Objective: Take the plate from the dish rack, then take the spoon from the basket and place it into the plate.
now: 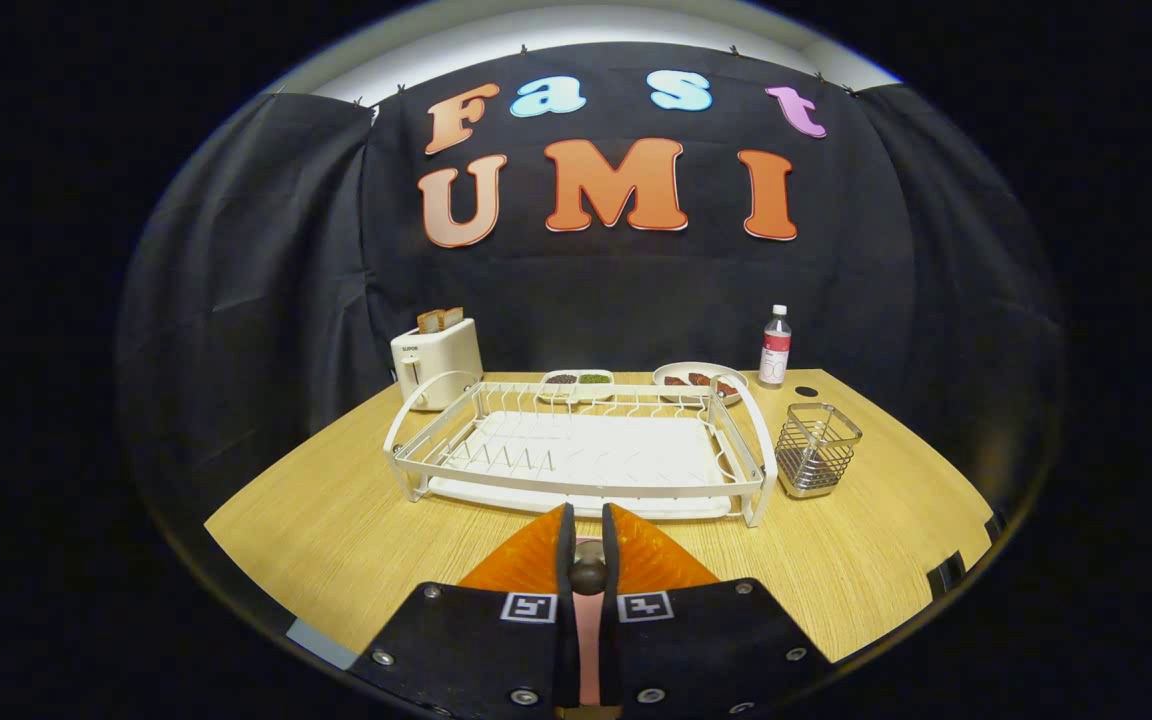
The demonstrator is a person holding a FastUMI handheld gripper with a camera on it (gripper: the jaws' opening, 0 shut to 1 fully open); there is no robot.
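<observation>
Item: hand-held gripper [588,512], lower centre of the frame, fingers drawn close with a narrow gap, pinching a slim pink piece with a dark rounded knob [588,576]; whether this is the spoon cannot be told. Just ahead of the fingers, centre frame: white wire dish rack [576,487] over a white drip tray. Just right of the rack: square silver wire-mesh basket [816,450], upright. Behind the rack, upper centre: small white two-part dish [576,383] with dark and green contents, and a round white plate [696,366] carrying reddish-brown pieces. Left rear: white toaster [436,362] with bread slices standing in it. Right rear: clear plastic bottle [775,348], white cap. All on a light wooden table [336,540]
</observation>
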